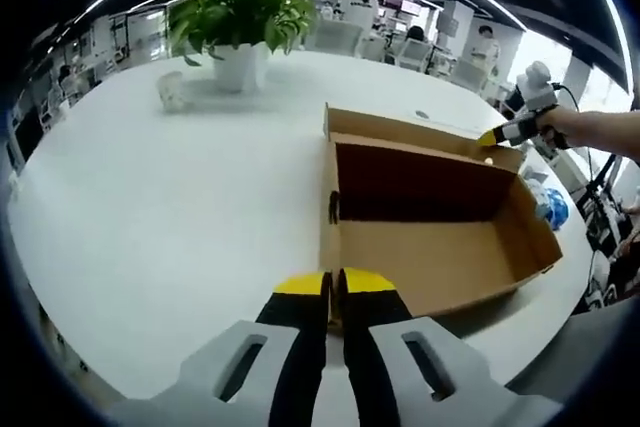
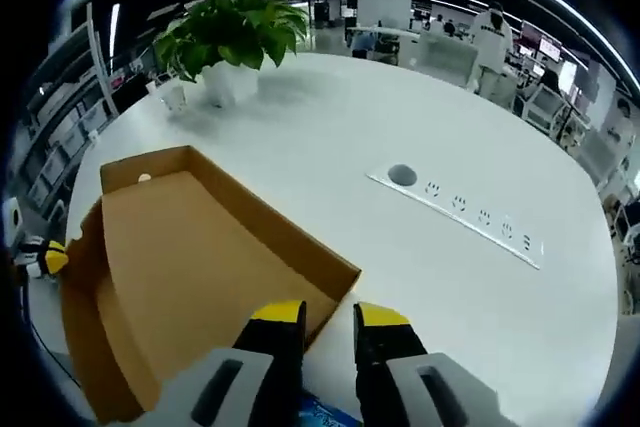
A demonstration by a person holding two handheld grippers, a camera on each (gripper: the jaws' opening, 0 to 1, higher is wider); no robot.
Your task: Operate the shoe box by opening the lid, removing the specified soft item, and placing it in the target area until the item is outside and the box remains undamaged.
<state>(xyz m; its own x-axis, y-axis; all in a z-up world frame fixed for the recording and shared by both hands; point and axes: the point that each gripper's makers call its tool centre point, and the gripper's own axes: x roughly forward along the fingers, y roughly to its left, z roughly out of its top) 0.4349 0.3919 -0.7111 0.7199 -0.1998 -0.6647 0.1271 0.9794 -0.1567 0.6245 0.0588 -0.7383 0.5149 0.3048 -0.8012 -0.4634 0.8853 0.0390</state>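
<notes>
Open shoe box lying on white desk, lid flap up. Left hand-held gripper low at box's near wall, jaws nearly together, nothing seen between. Right hand-held gripper slightly parted, empty, hovering over flap edge; plant beyond.
</notes>
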